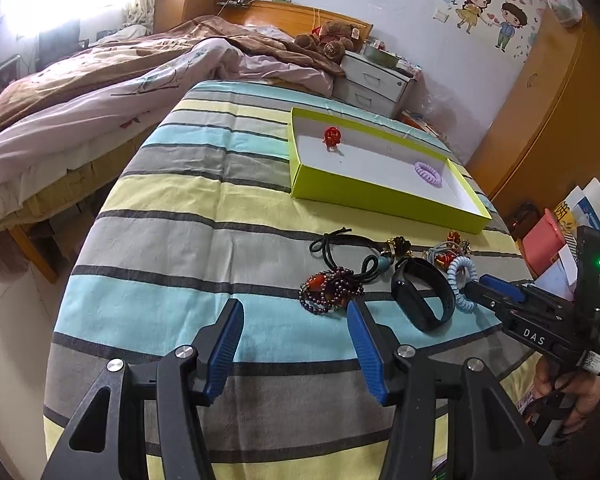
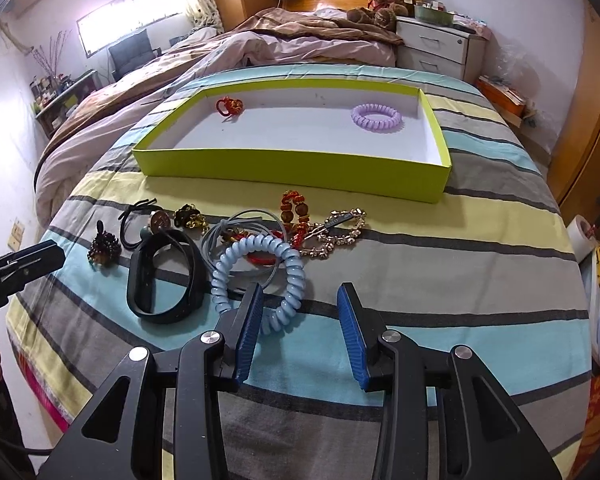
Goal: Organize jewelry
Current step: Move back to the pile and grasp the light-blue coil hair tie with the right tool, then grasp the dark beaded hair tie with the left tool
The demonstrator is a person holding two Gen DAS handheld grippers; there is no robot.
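Observation:
A heap of jewelry lies on the striped cloth. It holds a dark bead bracelet [image 1: 332,292] [image 2: 104,248], a black wristband [image 1: 424,300] [image 2: 138,276], a pale blue coil hair tie [image 1: 458,276] [image 2: 296,270], a gold chain [image 2: 336,236] and red beads [image 2: 296,208]. My left gripper [image 1: 294,308] [image 2: 52,258] stands open just short of the bead bracelet, nothing between its fingers. My right gripper [image 2: 300,292] [image 1: 476,286] is open too. The near curve of the blue coil lies between its fingers, beside the left one. Behind the heap, a lime green box [image 1: 380,196] [image 2: 292,168] holds a red ornament [image 1: 332,136] [image 2: 230,106] and a purple coil tie [image 1: 428,169] [image 2: 376,116].
A grey cord [image 2: 236,220] and a black hair elastic [image 1: 336,246] are tangled in the heap. An unmade bed [image 1: 100,92] runs behind and to the left. A white nightstand [image 1: 376,80] stands at the back. Books and boxes [image 1: 560,232] crowd the right edge.

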